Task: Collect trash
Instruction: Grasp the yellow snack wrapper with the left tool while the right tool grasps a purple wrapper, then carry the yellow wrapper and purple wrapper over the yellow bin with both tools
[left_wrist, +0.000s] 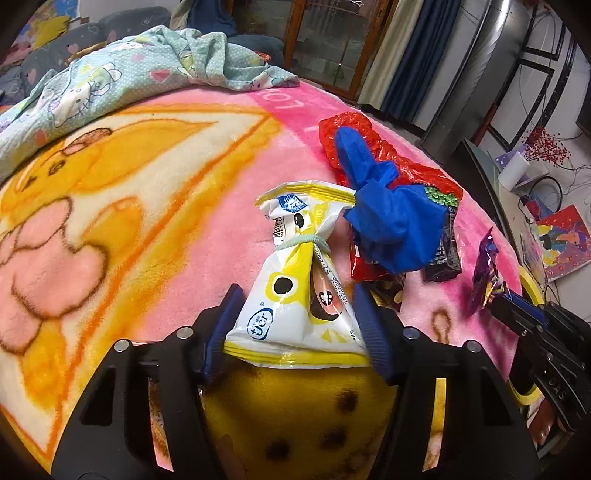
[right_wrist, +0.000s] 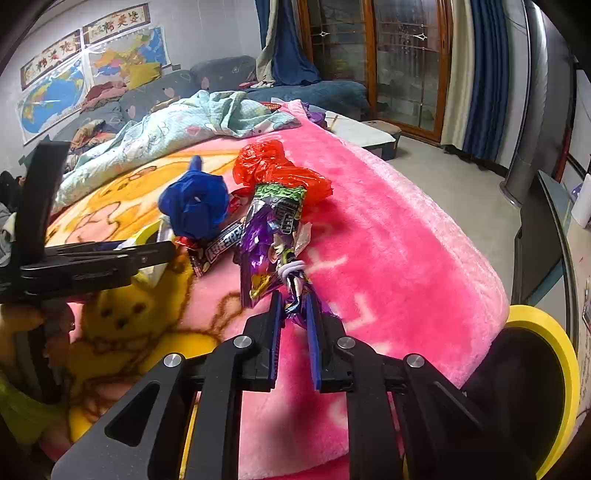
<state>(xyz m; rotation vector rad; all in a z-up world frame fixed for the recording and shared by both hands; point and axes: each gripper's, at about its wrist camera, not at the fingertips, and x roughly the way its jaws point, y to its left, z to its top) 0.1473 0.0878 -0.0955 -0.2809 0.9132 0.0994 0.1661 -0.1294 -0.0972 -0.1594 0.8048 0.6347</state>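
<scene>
While both point downward, each hand-held gripper (left_wrist: 295, 295) (right_wrist: 293, 306) clamps a wrapper.

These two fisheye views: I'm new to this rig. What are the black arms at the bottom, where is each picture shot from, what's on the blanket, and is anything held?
No robot here: a person carries a hand-held gripper in each hand, and a camera on each looks out along its two fingers. The black arms are those fingers.

The left wrist view shows the left hand-held gripper with its blue pads either side of a yellow snack bag tied with a band; the pads touch its sides.

The right wrist view shows the right hand-held gripper shut on the tail of a purple wrapper. The left one shows at that picture's left edge.

On the pink blanket also lie a blue glove, a red plastic bag and dark wrappers. A yellow-rimmed bin stands at the right.
</scene>
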